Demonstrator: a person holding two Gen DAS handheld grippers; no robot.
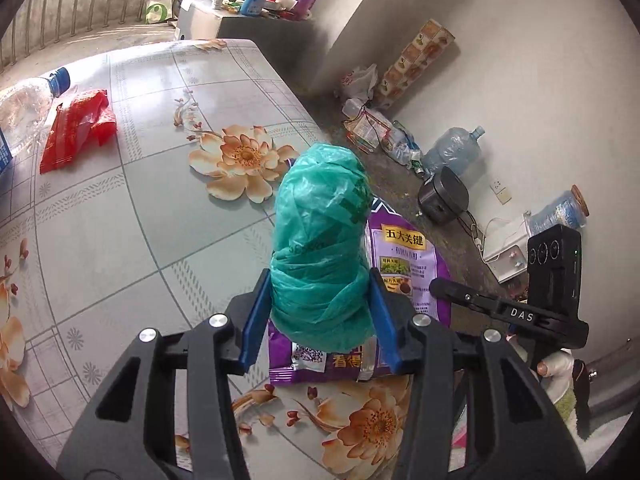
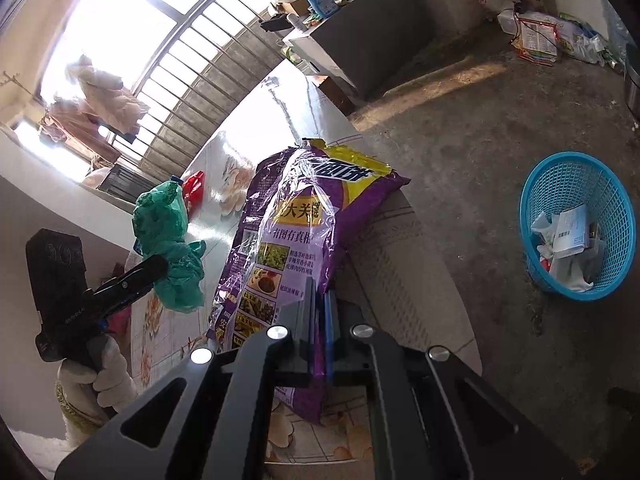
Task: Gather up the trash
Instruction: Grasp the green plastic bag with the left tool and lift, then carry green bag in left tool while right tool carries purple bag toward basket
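Between the left gripper's (image 1: 320, 300) blue fingers (image 1: 253, 320) a bundled green plastic bag (image 1: 320, 248) is clamped, held above the floral counter (image 1: 120, 220). Just past it a purple snack packet (image 2: 296, 248) is pinched at its edge by the right gripper's (image 2: 320, 320) closed fingers. Beyond the left fingers a red wrapper (image 1: 76, 128) and a clear bottle (image 1: 28, 108) are seen on the counter, and a blue basket (image 2: 578, 226) of paper scraps on the floor right of the right fingers.
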